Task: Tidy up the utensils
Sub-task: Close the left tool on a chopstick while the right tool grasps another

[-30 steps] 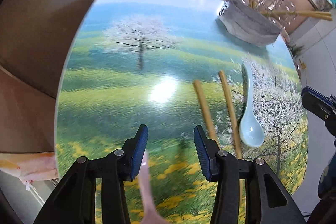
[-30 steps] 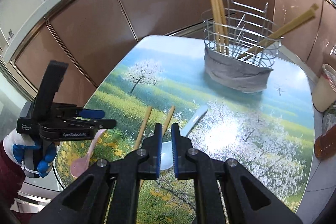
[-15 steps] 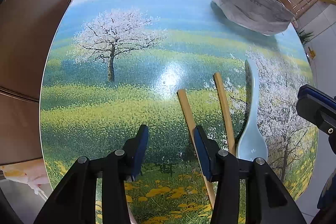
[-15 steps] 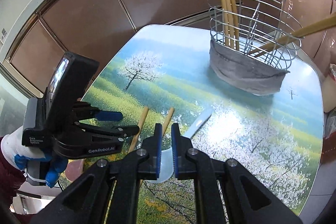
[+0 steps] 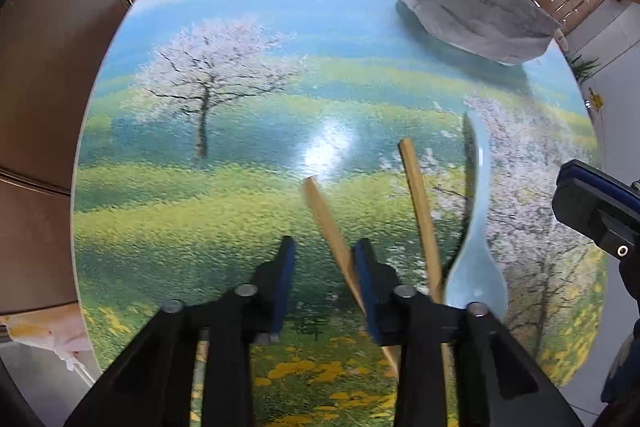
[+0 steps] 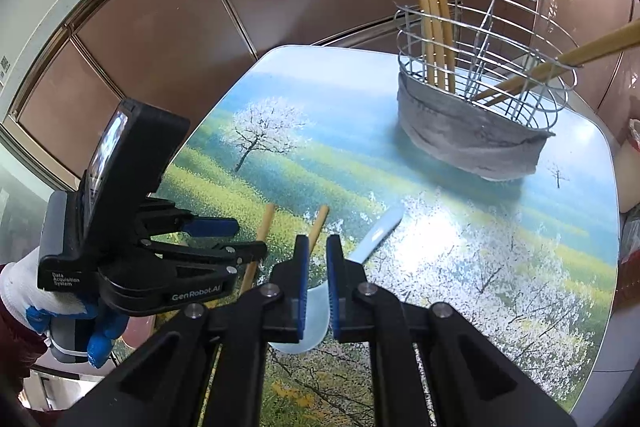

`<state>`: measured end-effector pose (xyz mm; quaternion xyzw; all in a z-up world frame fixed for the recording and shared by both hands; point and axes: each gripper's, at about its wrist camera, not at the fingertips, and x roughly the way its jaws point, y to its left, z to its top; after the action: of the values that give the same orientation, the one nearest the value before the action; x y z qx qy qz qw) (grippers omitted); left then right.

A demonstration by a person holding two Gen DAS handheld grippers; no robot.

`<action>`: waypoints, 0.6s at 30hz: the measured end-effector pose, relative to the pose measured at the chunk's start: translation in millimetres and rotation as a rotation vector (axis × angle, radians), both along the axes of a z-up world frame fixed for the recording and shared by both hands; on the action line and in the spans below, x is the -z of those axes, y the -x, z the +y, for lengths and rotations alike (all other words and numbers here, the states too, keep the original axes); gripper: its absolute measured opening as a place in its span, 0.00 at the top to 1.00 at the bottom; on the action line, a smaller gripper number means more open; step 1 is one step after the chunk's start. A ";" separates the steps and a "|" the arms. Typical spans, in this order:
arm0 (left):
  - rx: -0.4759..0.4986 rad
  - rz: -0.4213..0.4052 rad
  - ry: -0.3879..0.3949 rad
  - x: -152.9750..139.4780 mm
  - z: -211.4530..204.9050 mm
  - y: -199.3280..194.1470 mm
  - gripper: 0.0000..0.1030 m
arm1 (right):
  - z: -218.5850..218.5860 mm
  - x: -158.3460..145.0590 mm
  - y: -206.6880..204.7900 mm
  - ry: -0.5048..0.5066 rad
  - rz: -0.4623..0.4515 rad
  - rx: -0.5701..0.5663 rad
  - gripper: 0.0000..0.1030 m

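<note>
Bamboo chopsticks [image 5: 420,203] lie side by side on the table [image 5: 240,107], whose top is printed with blossoming trees over green meadow. Just to their 3 o'clock in the left wrist view rests a pale blue spoon [image 5: 476,267], bowl toward the camera, handle pointing to 12 o'clock. The left gripper [image 5: 322,283] hangs low over the table with its jaws wide apart; the nearer chopstick [image 5: 332,235] runs between them, close to the right-hand finger, though whether they touch cannot be told. The right gripper [image 6: 317,283] hovers above the spoon's bowl with jaws narrow, a slim gap between them and nothing held. At 1 o'clock in the right wrist view stands a wire basket [image 6: 480,67] wrapped in grey cloth [image 6: 460,135], with more chopsticks in it: some upright, some leaning over its rim.
</note>
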<state>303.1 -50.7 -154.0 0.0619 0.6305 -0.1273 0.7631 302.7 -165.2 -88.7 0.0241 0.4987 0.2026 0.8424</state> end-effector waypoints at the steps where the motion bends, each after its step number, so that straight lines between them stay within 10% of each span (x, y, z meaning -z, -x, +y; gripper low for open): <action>1: -0.001 -0.002 -0.005 0.0 1.2 -0.2 0.83 | 2.2 1.6 -1.0 0.002 0.006 -0.006 0.91; 18: -0.086 -0.029 0.028 -0.3 55.4 -15.2 0.93 | 82.7 44.2 -22.1 0.101 0.169 -0.265 0.91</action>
<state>318.3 4.8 -153.7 0.0260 0.6198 -0.1023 0.7777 324.8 -82.5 -132.8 -0.0672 0.5762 0.2838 0.7635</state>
